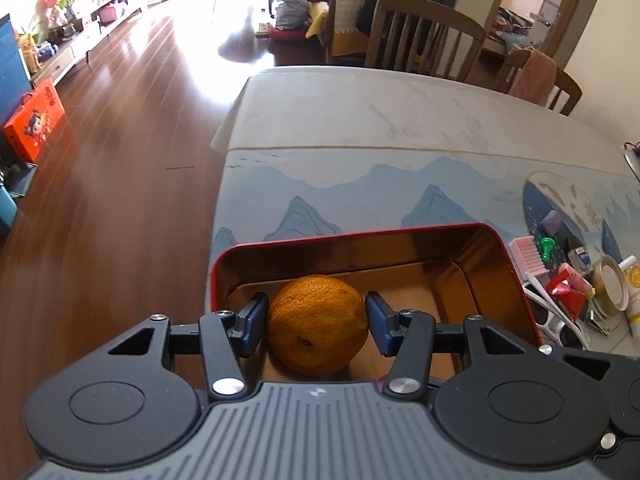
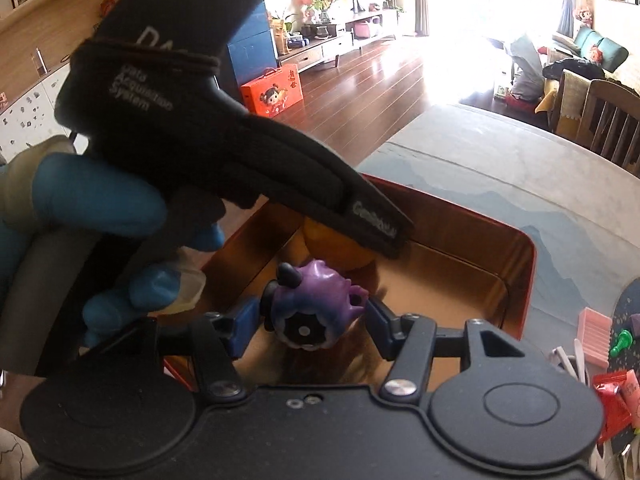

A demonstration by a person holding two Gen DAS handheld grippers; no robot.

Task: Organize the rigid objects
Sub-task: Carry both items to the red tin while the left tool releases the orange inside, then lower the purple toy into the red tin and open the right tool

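Tin [image 1: 516, 280] is crowded at its near-left end: orange [image 1: 318, 324] between the left gripper [image 1: 316, 320] pads and purple toy [image 2: 316, 308] between the right gripper [image 2: 306, 322] pads, w/ the gloved hand [image 2: 96, 200] over that corner. Far/right part of tin floor is bare, so room there. Right of the tin, small clutter [image 1: 576, 280] sits just beside the wall; table [image 1: 380, 120] beyond is open.

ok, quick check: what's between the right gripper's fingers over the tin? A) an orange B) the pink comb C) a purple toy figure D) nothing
C: in the right wrist view the right gripper has its blue pads on either side of a purple toy figure over the red tin; the orange sits in the left gripper.
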